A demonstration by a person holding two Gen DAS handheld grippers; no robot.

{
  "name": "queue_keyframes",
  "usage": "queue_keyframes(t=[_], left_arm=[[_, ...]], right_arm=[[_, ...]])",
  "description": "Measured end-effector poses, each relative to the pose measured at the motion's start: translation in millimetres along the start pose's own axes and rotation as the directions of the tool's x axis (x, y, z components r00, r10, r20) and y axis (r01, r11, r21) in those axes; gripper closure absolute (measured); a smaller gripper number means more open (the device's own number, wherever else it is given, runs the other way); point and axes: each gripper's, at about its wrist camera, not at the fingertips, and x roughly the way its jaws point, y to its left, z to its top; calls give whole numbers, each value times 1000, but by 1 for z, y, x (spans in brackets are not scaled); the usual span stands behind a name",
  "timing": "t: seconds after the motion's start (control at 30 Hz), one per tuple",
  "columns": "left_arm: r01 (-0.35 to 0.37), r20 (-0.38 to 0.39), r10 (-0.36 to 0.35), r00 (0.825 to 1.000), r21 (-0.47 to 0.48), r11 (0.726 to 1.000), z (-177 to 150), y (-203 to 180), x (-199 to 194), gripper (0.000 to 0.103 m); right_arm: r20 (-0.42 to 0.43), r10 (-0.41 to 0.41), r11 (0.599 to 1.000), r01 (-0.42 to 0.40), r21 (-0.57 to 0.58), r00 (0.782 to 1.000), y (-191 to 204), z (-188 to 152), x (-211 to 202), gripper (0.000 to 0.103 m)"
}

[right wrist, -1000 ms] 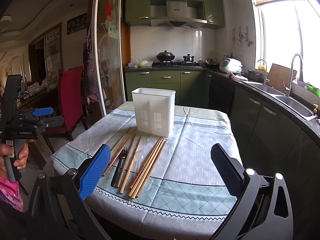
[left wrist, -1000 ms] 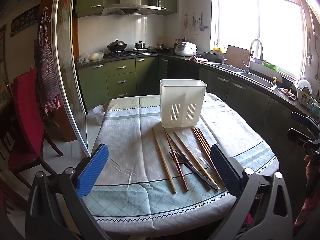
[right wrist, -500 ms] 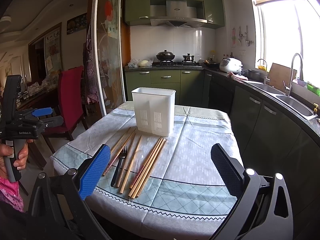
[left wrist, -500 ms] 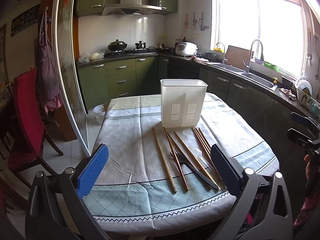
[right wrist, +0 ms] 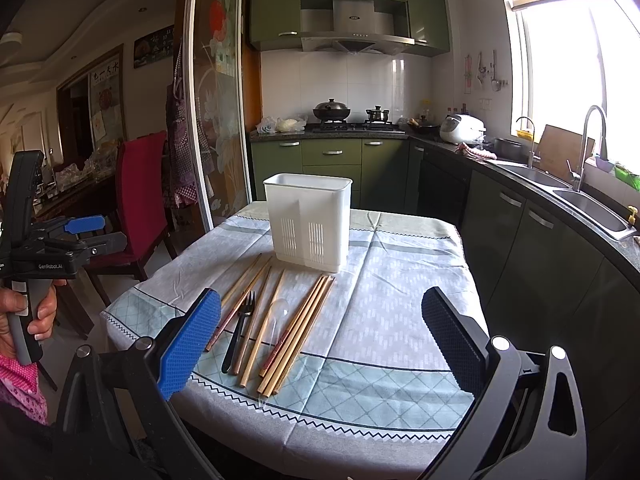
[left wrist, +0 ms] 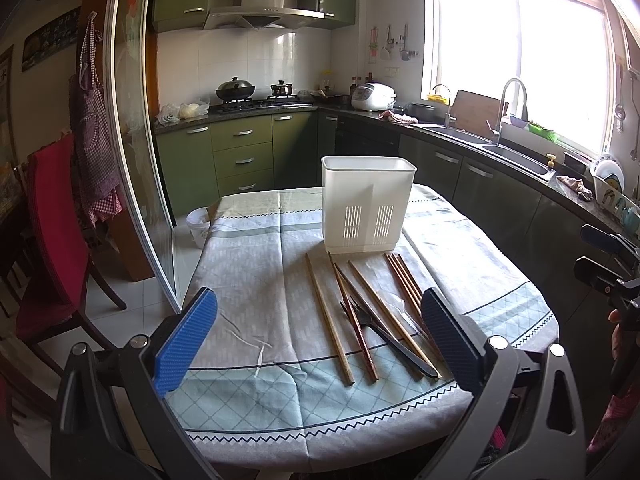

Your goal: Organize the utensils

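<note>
Wooden chopsticks (left wrist: 362, 312) before the white caddy (left wrist: 367, 204) look light, stiff; pinch mid-shaft. Both grippers' jaws gape, empty.

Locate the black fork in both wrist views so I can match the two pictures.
Left wrist: the black fork lies right of centre among the chopsticks, tines pointing away toward the holder.
Right wrist: the black fork lies left of centre, near the blue pad, tines also away.
Shared landmark: the white utensil holder standing behind the chopsticks.
</note>
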Motion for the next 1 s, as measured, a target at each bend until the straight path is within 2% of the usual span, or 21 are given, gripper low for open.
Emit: queue_keyframes(t=[0.57, 1.0], left_arm=[[1, -2, -1, 1000, 0, 1000, 1, 0, 1, 6], [0, -6, 0, 1000, -2, 1000, 1, -1, 1, 6]], right_arm=[[-4, -4, 1000, 4, 1, 1000, 0, 1, 0, 4], [-12, -3, 1000, 3, 6, 1000, -4, -11, 6, 4]])
